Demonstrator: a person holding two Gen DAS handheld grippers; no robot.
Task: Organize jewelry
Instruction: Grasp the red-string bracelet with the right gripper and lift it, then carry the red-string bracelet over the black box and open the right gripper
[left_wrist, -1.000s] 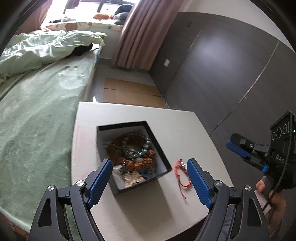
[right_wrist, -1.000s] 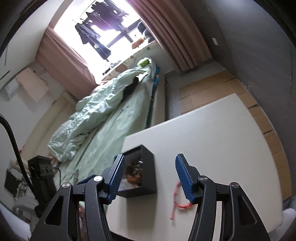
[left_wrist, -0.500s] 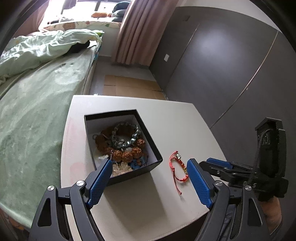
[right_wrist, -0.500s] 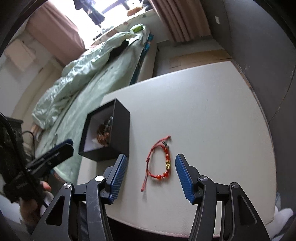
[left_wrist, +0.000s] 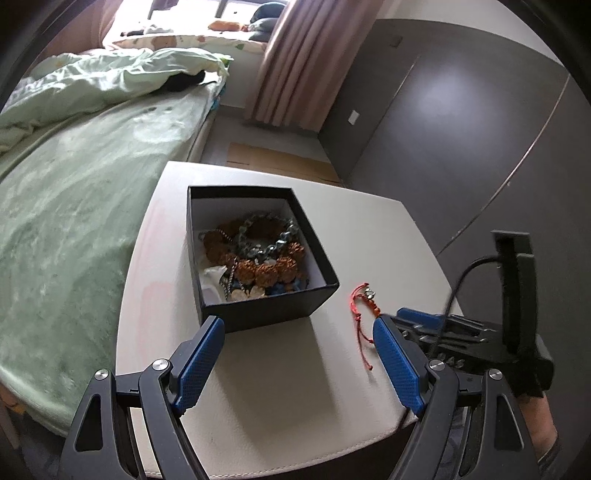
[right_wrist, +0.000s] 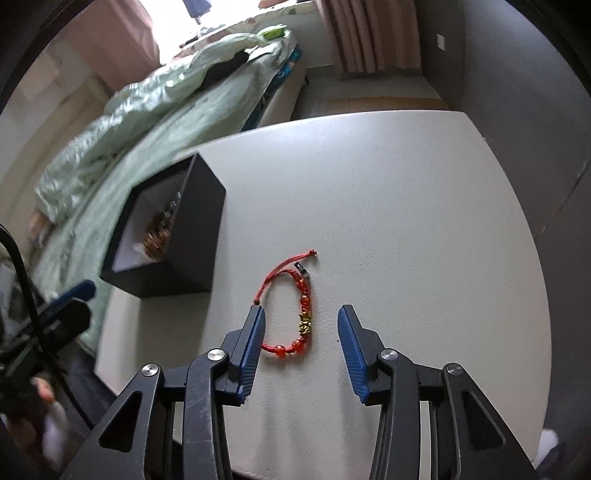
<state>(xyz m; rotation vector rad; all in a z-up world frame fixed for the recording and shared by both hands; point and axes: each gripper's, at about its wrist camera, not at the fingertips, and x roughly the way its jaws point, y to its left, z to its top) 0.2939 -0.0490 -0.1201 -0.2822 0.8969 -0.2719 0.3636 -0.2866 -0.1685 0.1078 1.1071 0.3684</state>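
A red cord bracelet (right_wrist: 297, 314) with red and gold beads lies flat on the white table (right_wrist: 388, 206), right of a black open box (right_wrist: 173, 236). In the left wrist view the box (left_wrist: 258, 258) holds several beaded bracelets, and the red bracelet (left_wrist: 364, 306) lies to its right. My right gripper (right_wrist: 301, 325) is open, low over the table, its fingers on either side of the bracelet's near end, apart from it. My left gripper (left_wrist: 299, 343) is open and empty, just in front of the box. The right gripper also shows in the left wrist view (left_wrist: 424, 317).
A bed with a pale green blanket (left_wrist: 74, 177) runs along the table's left side. A dark wall (left_wrist: 461, 129) stands to the right. Pink curtains (left_wrist: 295, 62) hang at the back. Cardboard (left_wrist: 273, 162) lies on the floor beyond the table.
My right gripper has come down and forward until its fingers straddle the red bracelet. My left gripper has moved closer to the box. Both stay open.
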